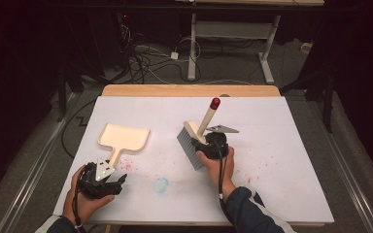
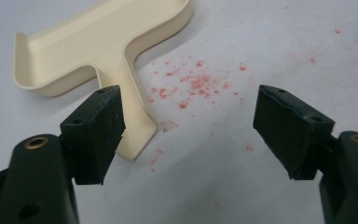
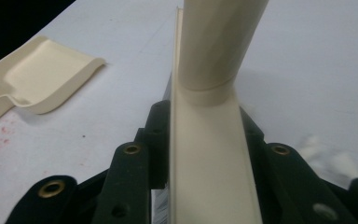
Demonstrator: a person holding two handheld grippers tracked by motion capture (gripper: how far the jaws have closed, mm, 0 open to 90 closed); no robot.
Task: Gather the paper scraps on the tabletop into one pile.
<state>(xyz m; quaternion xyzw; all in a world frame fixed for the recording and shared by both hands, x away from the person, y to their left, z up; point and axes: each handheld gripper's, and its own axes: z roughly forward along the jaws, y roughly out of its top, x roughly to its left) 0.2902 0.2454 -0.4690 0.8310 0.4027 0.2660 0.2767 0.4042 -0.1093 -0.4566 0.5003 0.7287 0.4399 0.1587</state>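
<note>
The brush [image 1: 196, 138] is off the table, clamped by its cream back in the right gripper [image 1: 209, 144], with the grey bristles pointing down and to the left and the handle rising up and away to a red tip [image 1: 215, 103]. In the right gripper view the cream bar [image 3: 209, 158] of the brush runs straight up between the two black jaws, which press on it from either side, and the round handle [image 3: 216, 42] stands off it just above them. The right hand [image 1: 218, 162] wraps the gripper from below, a dark sleeve with a white stripe behind it. To the left, well apart from the brush, the cream dustpan [image 1: 123, 138] lies flat on the white table [image 1: 281, 165] with its handle pointing toward the person. The left gripper [image 1: 108, 171] sits at the end of that handle with its jaws spread wide and nothing pinched: in the left gripper view the handle end [image 2: 137, 130] lies just beside the left jaw, the right jaw standing well off over bare table. Red crumbs [image 2: 191, 86] are scattered on the table between those jaws, just beside the dustpan handle. More red specks [image 1: 264, 162] lie to the right of the right hand, and a faint blue smudge [image 1: 161, 185] marks the table between the two hands.
</note>
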